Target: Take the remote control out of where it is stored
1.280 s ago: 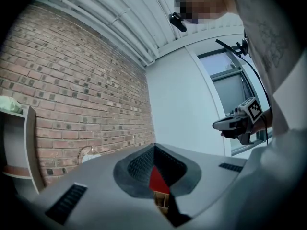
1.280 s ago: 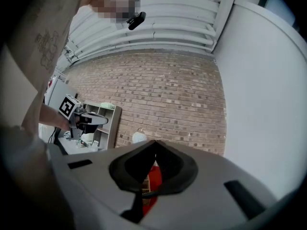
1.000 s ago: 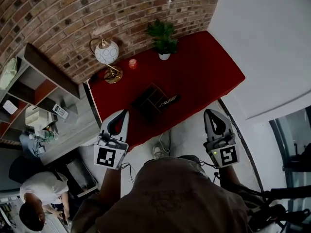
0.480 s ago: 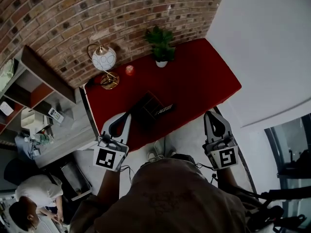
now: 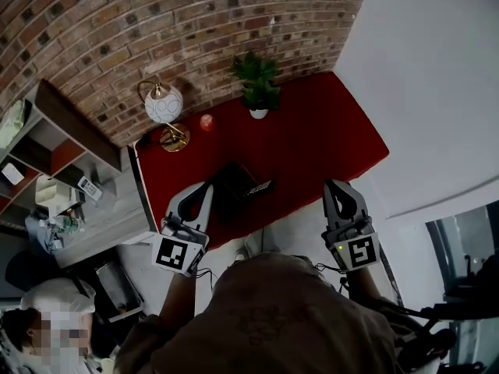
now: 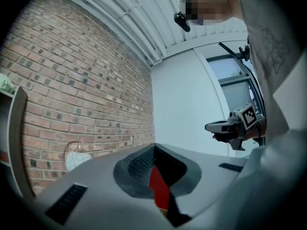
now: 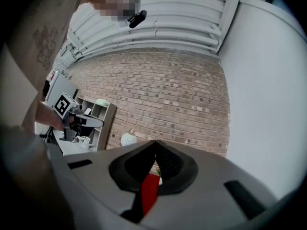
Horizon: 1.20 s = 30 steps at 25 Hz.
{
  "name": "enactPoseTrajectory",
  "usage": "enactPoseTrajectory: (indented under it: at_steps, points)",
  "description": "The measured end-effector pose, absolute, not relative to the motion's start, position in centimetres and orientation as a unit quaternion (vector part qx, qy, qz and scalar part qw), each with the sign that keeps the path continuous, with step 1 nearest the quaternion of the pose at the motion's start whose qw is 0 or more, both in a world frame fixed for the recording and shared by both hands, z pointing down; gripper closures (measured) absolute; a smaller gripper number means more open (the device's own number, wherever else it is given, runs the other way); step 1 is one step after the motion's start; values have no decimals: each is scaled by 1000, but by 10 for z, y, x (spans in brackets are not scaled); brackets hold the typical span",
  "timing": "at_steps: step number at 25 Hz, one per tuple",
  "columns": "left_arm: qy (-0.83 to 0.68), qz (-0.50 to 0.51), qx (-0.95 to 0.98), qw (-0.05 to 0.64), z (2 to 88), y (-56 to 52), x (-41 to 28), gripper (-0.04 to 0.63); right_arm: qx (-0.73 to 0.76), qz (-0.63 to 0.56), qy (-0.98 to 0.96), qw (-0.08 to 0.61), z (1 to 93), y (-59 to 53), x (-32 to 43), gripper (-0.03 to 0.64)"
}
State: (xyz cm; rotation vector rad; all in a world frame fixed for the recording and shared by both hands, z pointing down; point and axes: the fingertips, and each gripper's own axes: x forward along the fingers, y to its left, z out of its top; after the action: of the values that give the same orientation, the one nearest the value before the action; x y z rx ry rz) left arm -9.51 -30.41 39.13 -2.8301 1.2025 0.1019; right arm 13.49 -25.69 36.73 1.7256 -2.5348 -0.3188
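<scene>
Both arms are stretched forward from the body, and the two tools are held level and side by side, with their tips aimed at the red table (image 5: 327,131) and the brick wall (image 5: 117,37) beyond it. The marker cubes are turned toward the person. The left gripper (image 5: 204,188) is seen with its jaws brought together and nothing caught between them. The right gripper (image 5: 335,184) is likewise closed and empty.

The remote control (image 5: 260,186) is found on the near part of the table, at the right side of a dark holder (image 5: 231,176). Its long axis is laid roughly along the table's near edge, with the right end angled slightly farther away. It is placed between the two grippers and beyond their tips, nearer the left one, and is touched by neither.
</scene>
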Motion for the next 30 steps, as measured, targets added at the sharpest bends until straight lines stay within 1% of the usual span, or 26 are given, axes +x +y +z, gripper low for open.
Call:
enactPoseTrajectory:
  at_steps: [2, 5, 9, 17, 30]
  points:
    - [392, 31, -919, 31, 391, -306, -89, 597, 555, -106, -825, 27, 365, -261, 141, 603]
    - [390, 40, -919, 54, 376, -307, -74, 597, 553, -110, -826, 20, 362, -268, 151, 603]
    - [394, 45, -917, 47, 371, -310, -66, 597, 553, -112, -825, 3, 358, -273, 162, 603]
    - [388, 24, -917, 91, 353, -307, -51, 597, 558, -102, -824, -7, 358, -272, 178, 603]
    - [392, 2, -916, 91, 354, -300, -58, 597, 556, -79, -827, 5, 372, -268, 178, 603]
